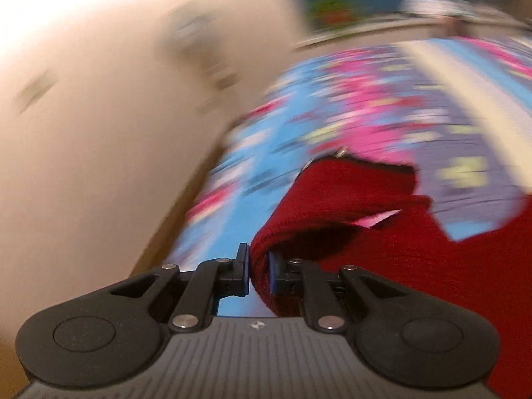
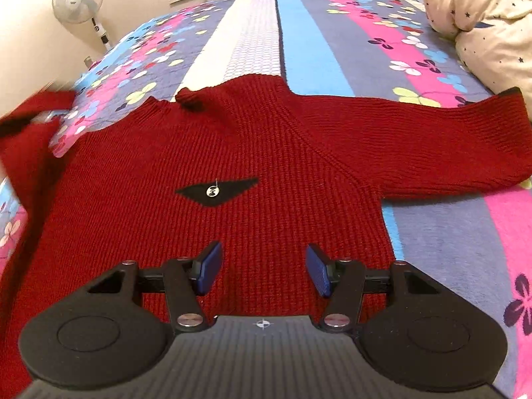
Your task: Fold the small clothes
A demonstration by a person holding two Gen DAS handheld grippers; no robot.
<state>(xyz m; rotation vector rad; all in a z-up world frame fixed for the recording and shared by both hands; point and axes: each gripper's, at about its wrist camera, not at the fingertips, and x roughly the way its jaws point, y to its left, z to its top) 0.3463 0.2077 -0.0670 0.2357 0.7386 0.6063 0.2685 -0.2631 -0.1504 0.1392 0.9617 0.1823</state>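
1. We see the red sweater [image 2: 252,153] spread flat on the flowered bed [image 2: 332,33].
2. Our left hand-held gripper [image 1: 258,274] is clenched on a sweater fold.
3. Our right hand-held gripper [image 2: 262,271] hovers released above the sweater's body.

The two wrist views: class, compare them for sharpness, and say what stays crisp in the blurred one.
Left wrist view: the wall and bedspread smear with motion blur, while the left gripper and the pinched red sweater stay crisp. Right wrist view: sharp throughout except a blurred sleeve at the left edge, with fisheye bending at the rim.
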